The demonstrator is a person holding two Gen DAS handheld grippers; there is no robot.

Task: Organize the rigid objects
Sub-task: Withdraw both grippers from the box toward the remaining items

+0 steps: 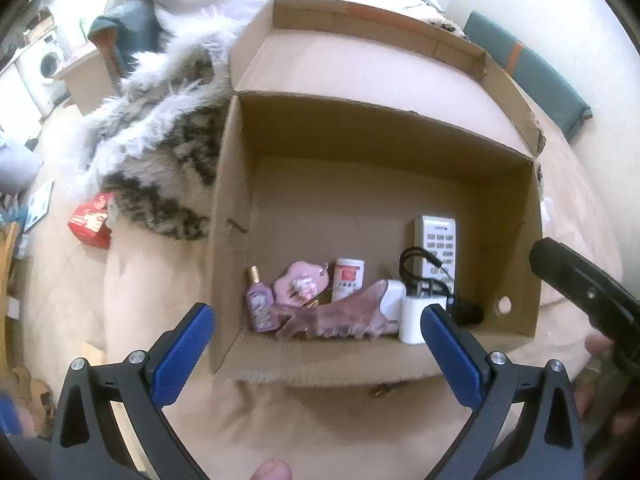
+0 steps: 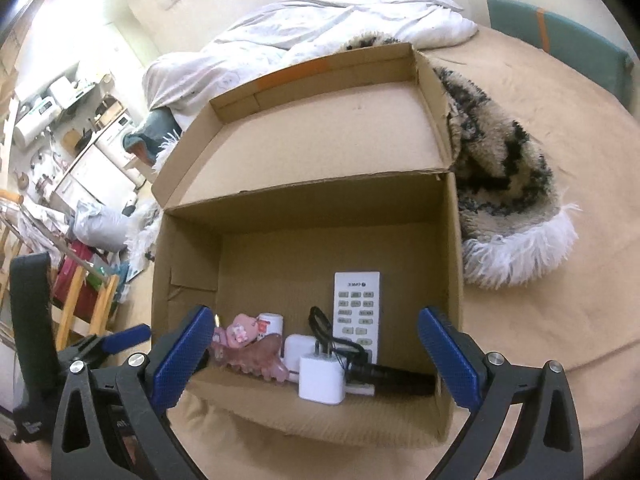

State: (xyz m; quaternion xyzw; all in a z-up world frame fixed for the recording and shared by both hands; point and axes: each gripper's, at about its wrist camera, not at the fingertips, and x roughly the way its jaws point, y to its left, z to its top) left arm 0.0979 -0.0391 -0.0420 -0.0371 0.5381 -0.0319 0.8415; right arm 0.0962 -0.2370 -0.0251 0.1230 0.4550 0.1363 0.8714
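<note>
Both claws hang spread and hold nothing, each above the near wall of the box. Left claw (image 1: pixel 318 320) sits over the box's near left part, its blue pads (image 1: pixel 182 350) wide apart; right claw (image 2: pixel 316 330) faces the near wall from the other side, pads (image 2: pixel 450 362) just as wide.

The box (image 2: pixel 450 264) is open cardboard and rests on the bed (image 2: pixel 540 320), its lid (image 2: pixel 320 120) folded back beyond the far wall. All the things lie in a row along the near wall. From the left corner: a purple bottle (image 1: pixel 259 304) standing upright, a pink case (image 1: pixel 298 286) leaning behind a pink comb (image 1: pixel 340 316), and a white tub (image 1: pixel 348 278) with a red label behind those. A white earbud case (image 2: pixel 298 350) comes next, then a white charger (image 2: pixel 322 378) standing with prongs up, touching the near wall. A black cable (image 2: pixel 320 322) loops above the charger. A white remote (image 2: pixel 357 314) lies flat toward the box's middle, buttons up. A black stick-like thing (image 2: pixel 394 378) lies by the near right corner; what it is cannot be told.

A fur blanket (image 2: pixel 504 200) lies on the bed against the box's right wall in the right view, and a white duvet (image 2: pixel 320 24) is heaped at the bed's far edge. A red packet (image 1: pixel 90 220) lies at the bed's left edge.
</note>
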